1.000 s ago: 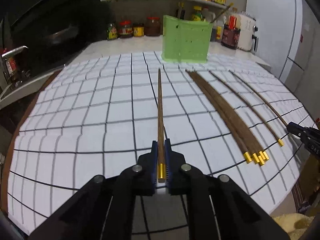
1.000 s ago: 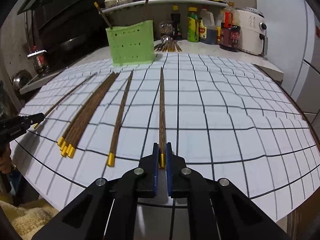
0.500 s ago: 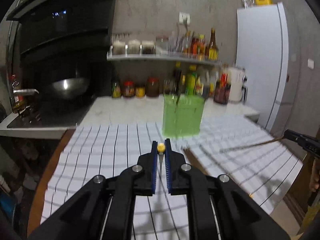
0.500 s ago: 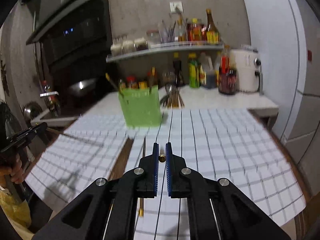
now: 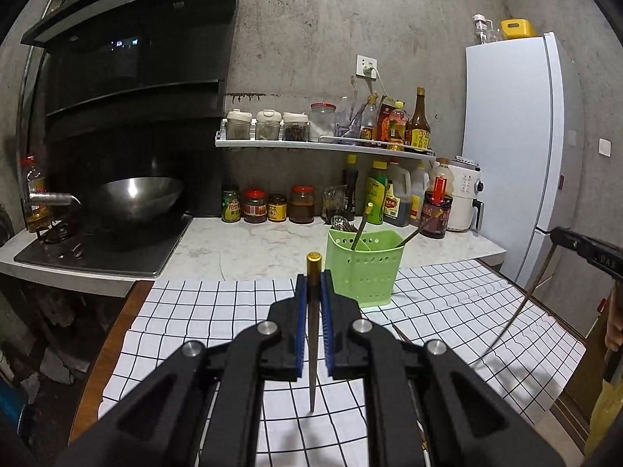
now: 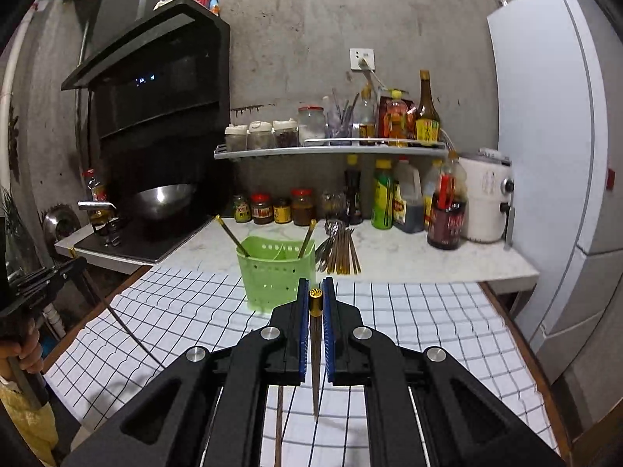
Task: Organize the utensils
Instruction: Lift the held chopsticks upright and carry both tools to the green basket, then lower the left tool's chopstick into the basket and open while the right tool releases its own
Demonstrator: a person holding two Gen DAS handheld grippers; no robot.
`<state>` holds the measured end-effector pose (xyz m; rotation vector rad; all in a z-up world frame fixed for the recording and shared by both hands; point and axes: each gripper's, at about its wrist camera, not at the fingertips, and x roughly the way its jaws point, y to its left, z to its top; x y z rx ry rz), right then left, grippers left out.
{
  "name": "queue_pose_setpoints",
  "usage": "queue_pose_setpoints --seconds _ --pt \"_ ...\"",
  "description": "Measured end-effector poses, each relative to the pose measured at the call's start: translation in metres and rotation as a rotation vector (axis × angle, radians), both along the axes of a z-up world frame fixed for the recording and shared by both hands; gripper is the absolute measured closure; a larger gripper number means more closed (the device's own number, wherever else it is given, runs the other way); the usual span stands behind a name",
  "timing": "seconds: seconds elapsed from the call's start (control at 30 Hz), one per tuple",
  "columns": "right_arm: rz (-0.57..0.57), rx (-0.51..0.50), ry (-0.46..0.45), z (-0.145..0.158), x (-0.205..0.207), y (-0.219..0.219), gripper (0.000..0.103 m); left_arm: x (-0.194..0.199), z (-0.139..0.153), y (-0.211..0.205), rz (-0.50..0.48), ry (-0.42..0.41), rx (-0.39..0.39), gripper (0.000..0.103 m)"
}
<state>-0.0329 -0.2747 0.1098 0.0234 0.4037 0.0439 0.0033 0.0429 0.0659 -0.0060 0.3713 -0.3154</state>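
Left wrist view: we hold the left tongs [image 5: 312, 286] clenched on a chopstick [image 5: 312, 334], gold cap up, tip hanging above the checkered cloth [image 5: 202, 311] on the tabletop [image 5: 249, 249]. Ahead and slightly right stands the green utensil holder [image 5: 364, 272], already containing two chopsticks. In the right wrist view, we hold the right tongs [image 6: 315, 303] clenched on a second chopstick [image 6: 315, 358], likewise cap-up over the cloth, with the holder just ahead to the left. One more chopstick [image 6: 278, 424] lies on the cloth below.
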Motion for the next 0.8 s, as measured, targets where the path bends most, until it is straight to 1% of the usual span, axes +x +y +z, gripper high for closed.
queue_pose_setpoints --seconds 0.07,0.23,0.3,0.33,0.47,0.53,0.6,0.7,0.73,0.8 --pt "0.002 -0.005 0.013 -0.002 0.007 0.001 0.096 -0.001 0.000 0.001 -0.003 -0.001 0.000 0.096" --pt "-0.027 -0.033 0.013 -0.010 0.013 0.001 0.095 -0.001 -0.001 0.001 -0.002 0.002 0.010 0.096" --pt "-0.025 -0.040 0.051 -0.020 0.015 0.000 0.095 0.000 -0.005 -0.001 -0.009 0.035 0.025 0.096" --pt "-0.025 -0.044 0.065 -0.023 0.016 0.001 0.095 0.002 -0.012 -0.004 -0.013 0.067 0.041 0.096" --pt "-0.029 -0.044 0.154 -0.049 0.018 0.001 0.095 0.007 -0.031 -0.006 -0.015 0.141 0.070 0.096" --pt "-0.032 -0.043 0.175 -0.056 0.016 0.001 0.095 0.011 -0.044 -0.006 -0.035 0.213 0.071 0.096" --pt "-0.035 -0.043 0.181 -0.059 0.014 0.001 0.095 0.013 -0.055 -0.008 -0.036 0.250 0.098 0.096" --pt "-0.030 -0.029 0.180 -0.059 0.010 0.000 0.096 0.010 -0.060 -0.007 -0.035 0.263 0.098 0.097" --pt "-0.032 -0.039 0.176 -0.058 0.010 0.002 0.096 0.009 -0.059 -0.006 -0.045 0.271 0.085 0.097" --pt "-0.031 -0.063 0.158 -0.056 0.011 0.005 0.096 0.008 -0.057 -0.006 -0.040 0.264 0.089 0.097"
